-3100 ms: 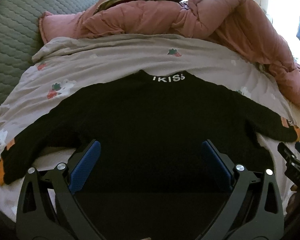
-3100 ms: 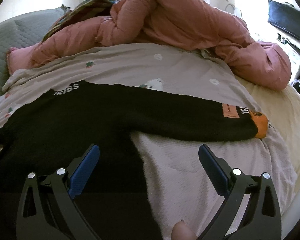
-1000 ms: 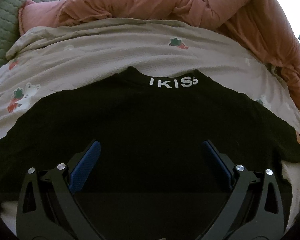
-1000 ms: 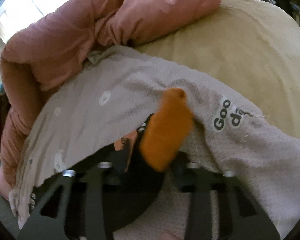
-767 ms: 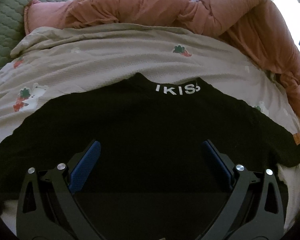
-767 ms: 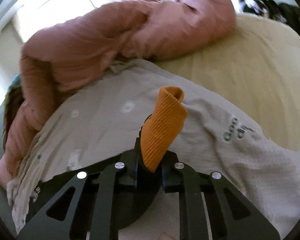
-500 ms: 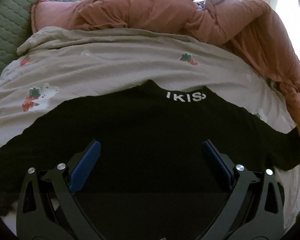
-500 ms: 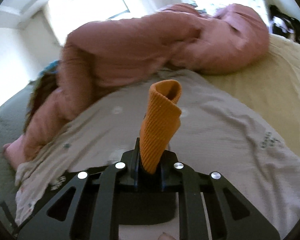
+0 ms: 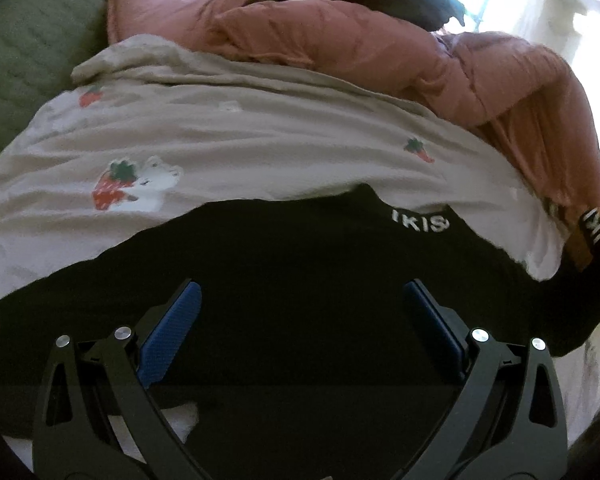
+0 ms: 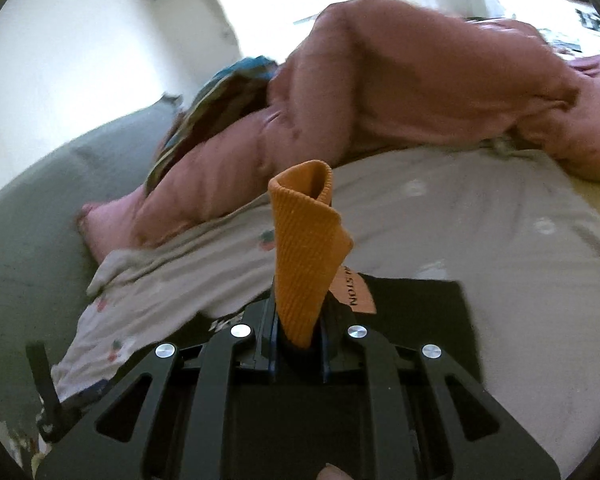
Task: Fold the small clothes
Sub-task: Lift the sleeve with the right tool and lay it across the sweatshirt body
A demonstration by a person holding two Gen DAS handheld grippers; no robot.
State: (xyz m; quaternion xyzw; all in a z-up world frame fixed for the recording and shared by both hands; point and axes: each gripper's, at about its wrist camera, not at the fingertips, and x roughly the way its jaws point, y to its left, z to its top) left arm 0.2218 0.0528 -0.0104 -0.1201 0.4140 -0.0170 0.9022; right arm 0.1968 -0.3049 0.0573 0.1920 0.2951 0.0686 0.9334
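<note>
A small black sweater [image 9: 300,280] with white neck lettering lies flat on a beige printed blanket [image 9: 220,140]. My left gripper [image 9: 300,304] is open and empty, hovering over the sweater's body. My right gripper [image 10: 298,332] is shut on the sweater's orange right cuff [image 10: 304,240], which stands up between the jaws. The black sleeve [image 10: 416,308] with its peach label hangs below it. In the left wrist view the lifted sleeve end [image 9: 592,232] shows at the far right edge.
A bunched pink duvet [image 9: 380,52] lies along the far side of the bed, also in the right wrist view [image 10: 420,92]. A green quilted headboard [image 9: 24,52] is at the left. A striped cloth [image 10: 220,100] lies on the duvet.
My right gripper closed on the orange cuff and lifted it, swinging the sleeve up and toward the sweater's body. My left gripper stayed open and drifted left over the sweater.
</note>
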